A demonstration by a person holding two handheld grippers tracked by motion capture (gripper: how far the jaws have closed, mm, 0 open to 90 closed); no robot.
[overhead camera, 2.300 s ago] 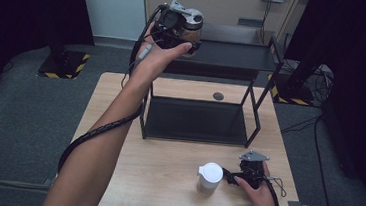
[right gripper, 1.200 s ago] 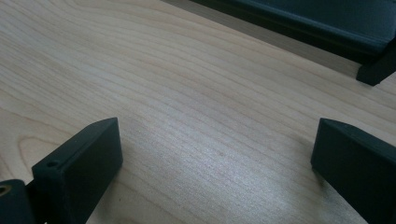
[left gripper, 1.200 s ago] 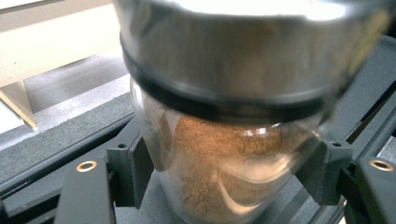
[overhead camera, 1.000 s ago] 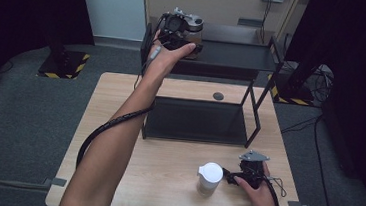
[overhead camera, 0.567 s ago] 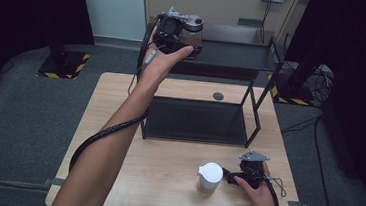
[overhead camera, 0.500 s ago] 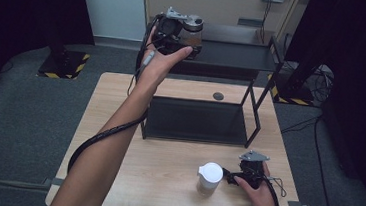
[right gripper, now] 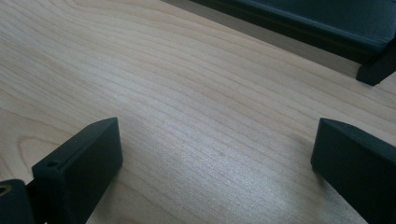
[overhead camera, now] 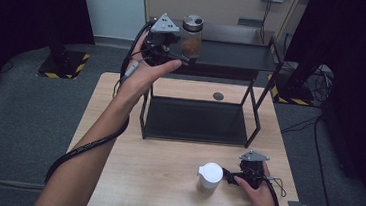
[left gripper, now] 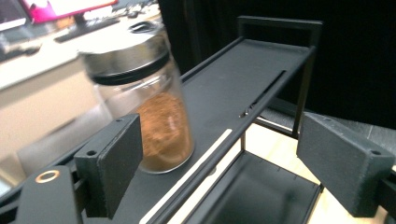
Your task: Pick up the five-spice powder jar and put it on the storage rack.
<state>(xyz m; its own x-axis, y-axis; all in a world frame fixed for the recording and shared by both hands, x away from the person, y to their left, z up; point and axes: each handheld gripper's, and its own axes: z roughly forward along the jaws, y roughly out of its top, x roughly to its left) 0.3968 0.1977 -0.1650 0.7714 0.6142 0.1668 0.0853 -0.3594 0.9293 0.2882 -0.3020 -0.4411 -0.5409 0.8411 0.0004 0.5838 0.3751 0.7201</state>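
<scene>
- The jar stands upright on the top shelf of the black rack, near that shelf's left end. It is clear glass with a metal lid and brown powder in its lower part.
- The left gripper is held at the shelf's left end, just beside the jar. In the left gripper view its jaws stand apart and free of the jar: the jar sits beyond the left jaw and partly behind it, not between the pads. The jaws have just been opening and then closing a little, with nothing between them but the shelf edge.
- The left hand cups the gripper from below, and its cable hangs along the forearm.
- The right gripper rests low on the wooden table at the front right, held by the right hand. Its jaws point toward the white cup, which stands just beside them.
- In the right gripper view the jaws are spread wide with bare table between them, released and gripping nothing.
- A small dark disc lies on the table behind the rack's lower shelf.
</scene>
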